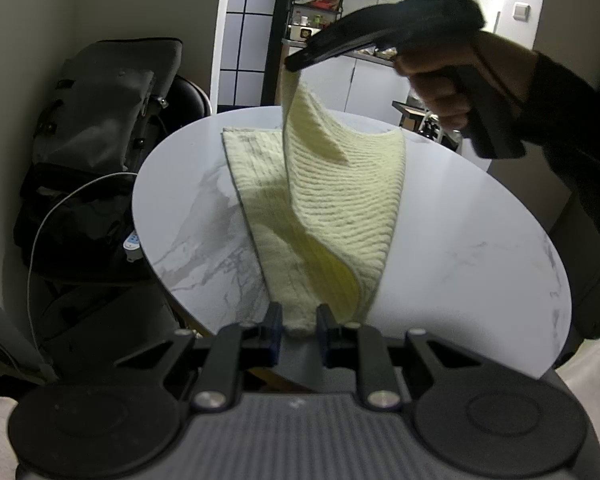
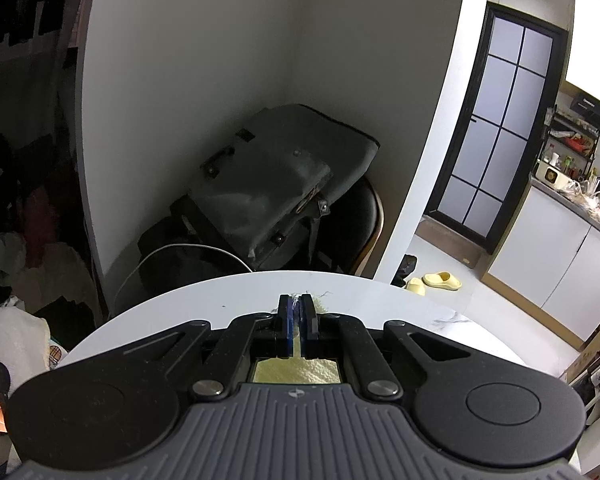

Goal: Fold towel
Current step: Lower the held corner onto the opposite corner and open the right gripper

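Left gripper (image 1: pixel 298 320) at bottom centre of its view is sitting with jaws apart around the near towel (image 1: pixel 340 200) corner; can't tell if it's actually pinching. Right gripper (image 1: pixel 296 65), upper centre, is clamping the far corner and lifting it, likely to carry it over. Towel's pale yellow, ribbed, half draping, half lying flat mid-frame on the marble table (image 1: pixel 460 240).
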A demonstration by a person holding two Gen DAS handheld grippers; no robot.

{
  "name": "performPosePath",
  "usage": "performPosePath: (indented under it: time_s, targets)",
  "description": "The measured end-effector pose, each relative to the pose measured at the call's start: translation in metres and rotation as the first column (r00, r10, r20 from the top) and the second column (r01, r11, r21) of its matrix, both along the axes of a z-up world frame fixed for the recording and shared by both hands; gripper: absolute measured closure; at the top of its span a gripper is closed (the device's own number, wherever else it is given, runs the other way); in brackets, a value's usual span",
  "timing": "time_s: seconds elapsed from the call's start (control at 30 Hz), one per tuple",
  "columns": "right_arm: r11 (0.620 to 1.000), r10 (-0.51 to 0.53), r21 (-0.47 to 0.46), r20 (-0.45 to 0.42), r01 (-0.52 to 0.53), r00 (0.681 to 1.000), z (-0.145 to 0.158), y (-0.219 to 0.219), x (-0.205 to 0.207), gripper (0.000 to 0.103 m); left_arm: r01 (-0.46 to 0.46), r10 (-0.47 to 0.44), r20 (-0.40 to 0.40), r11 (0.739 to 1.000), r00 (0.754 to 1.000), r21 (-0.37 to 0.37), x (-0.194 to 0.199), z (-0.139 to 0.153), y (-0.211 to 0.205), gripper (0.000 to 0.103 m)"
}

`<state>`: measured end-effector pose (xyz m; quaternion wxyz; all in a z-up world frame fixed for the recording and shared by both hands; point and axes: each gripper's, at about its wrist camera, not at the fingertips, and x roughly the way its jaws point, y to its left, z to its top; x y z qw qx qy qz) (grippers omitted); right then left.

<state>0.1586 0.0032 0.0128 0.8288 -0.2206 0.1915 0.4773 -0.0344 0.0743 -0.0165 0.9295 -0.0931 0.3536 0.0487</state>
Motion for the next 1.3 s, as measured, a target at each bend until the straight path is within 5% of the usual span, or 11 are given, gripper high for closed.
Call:
performPosePath:
  time_s: [1.3]
  targets:
    - [0.999,-0.022,-0.027,0.016,0.023,1.000,-0.005,0.046,0.017,0.099,-0.011,0.010,-0.008,0.999,1.000,-0.032,-0.015,0.004,0.005,0.083]
